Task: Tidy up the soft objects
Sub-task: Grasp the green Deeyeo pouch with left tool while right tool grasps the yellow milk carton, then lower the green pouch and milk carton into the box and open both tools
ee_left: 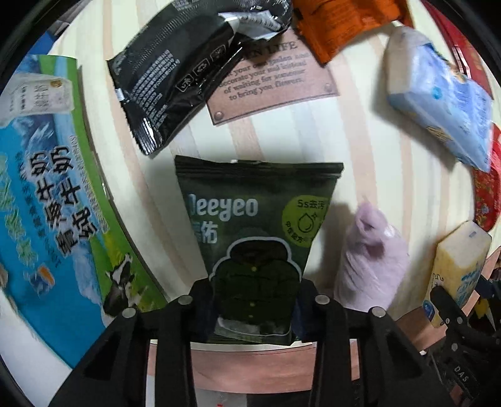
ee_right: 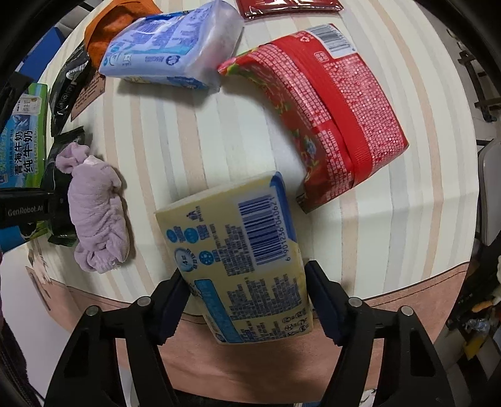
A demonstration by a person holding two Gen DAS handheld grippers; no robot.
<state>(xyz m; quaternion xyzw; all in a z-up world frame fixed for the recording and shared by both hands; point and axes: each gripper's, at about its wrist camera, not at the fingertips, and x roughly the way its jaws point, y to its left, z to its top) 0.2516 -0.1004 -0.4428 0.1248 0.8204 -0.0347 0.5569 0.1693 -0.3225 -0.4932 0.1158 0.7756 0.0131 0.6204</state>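
My left gripper (ee_left: 252, 305) is shut on the near end of a dark green Deeyeo wipes pack (ee_left: 256, 225) that lies on the striped tablecloth. My right gripper (ee_right: 245, 299) is shut on a yellow tissue pack (ee_right: 238, 250), its fingers pressing both long sides. The same yellow pack shows at the right edge of the left wrist view (ee_left: 457, 266). A rolled lilac cloth (ee_right: 94, 209) lies between the two grippers; it also shows in the left wrist view (ee_left: 372, 260).
A black pouch (ee_left: 181, 78), an orange pack (ee_left: 344, 22) and a blue tissue pack (ee_right: 172, 47) lie farther back. A red tissue pack (ee_right: 338, 106) lies right of the yellow one. A milk carton box (ee_left: 47, 200) stands at the left. The table's front edge (ee_right: 407, 291) is near.
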